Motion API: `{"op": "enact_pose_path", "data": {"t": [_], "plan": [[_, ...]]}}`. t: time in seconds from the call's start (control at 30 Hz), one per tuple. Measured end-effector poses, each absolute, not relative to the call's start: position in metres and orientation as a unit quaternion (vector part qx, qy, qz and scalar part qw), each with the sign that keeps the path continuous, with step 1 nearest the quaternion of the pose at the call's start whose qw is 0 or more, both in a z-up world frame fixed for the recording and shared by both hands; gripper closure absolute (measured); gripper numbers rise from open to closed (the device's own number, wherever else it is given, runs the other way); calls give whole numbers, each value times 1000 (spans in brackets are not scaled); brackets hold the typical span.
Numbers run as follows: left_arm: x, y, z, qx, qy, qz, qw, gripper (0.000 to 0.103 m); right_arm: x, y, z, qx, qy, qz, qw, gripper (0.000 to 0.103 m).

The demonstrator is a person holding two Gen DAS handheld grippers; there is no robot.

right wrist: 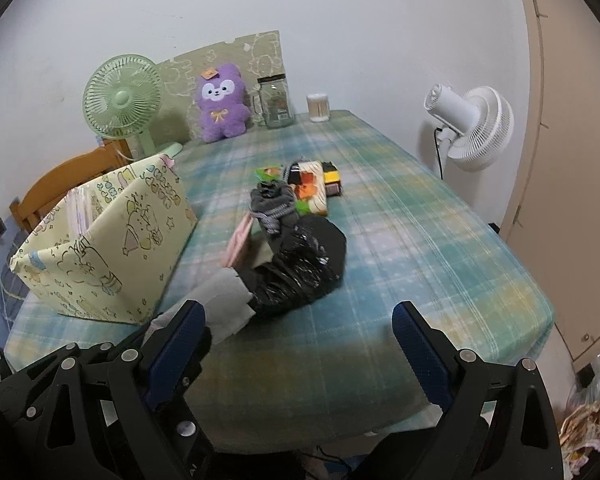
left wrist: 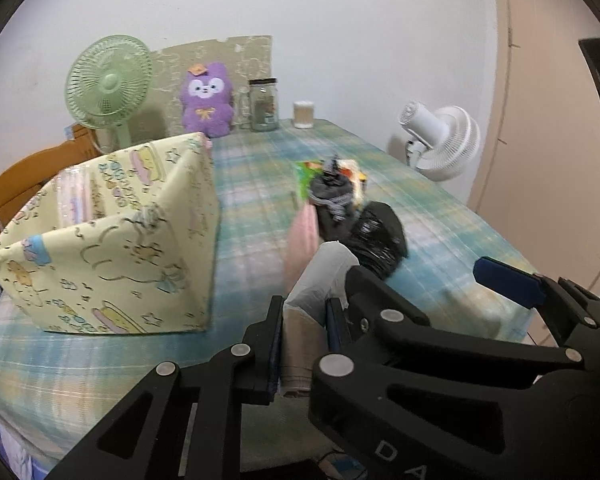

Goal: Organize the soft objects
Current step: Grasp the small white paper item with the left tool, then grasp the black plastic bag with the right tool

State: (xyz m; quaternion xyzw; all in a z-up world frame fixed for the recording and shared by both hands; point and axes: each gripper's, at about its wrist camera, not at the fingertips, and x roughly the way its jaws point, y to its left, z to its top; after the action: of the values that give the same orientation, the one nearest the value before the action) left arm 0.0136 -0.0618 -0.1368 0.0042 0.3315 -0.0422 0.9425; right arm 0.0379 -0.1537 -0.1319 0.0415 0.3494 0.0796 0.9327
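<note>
Your left claw (left wrist: pixel 304 344) pinches a grey-beige rolled cloth (left wrist: pixel 320 280) above the table's (right wrist: pixel 420 240) near edge. Your right claw (right wrist: pixel 300 344) gapes empty. Mid-table lies the clothes pile (right wrist: pixel 296 248); the yellow box (left wrist: pixel 112 248) sits at the left edge.

Legible marking is confined to raised capitals "DA" on the black body of the right gripper (left wrist: pixel 504 288), seen cut off at the bottom edge of the left wrist view; print on the jar (left wrist: pixel 264 105) label at the surface's far edge is too small to read.
</note>
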Motion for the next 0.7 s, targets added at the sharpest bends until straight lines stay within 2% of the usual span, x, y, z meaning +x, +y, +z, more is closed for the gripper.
{"op": "enact_pose_path", "data": {"t": [0.5, 0.7], "plan": [[51, -65, -150, 8, 348, -15, 937, 84, 82, -160, -145, 51, 371, 72, 924, 18], [63, -66, -162, 8, 372, -15, 928, 84, 97, -162, -158, 61, 396, 79, 913, 27]]}}
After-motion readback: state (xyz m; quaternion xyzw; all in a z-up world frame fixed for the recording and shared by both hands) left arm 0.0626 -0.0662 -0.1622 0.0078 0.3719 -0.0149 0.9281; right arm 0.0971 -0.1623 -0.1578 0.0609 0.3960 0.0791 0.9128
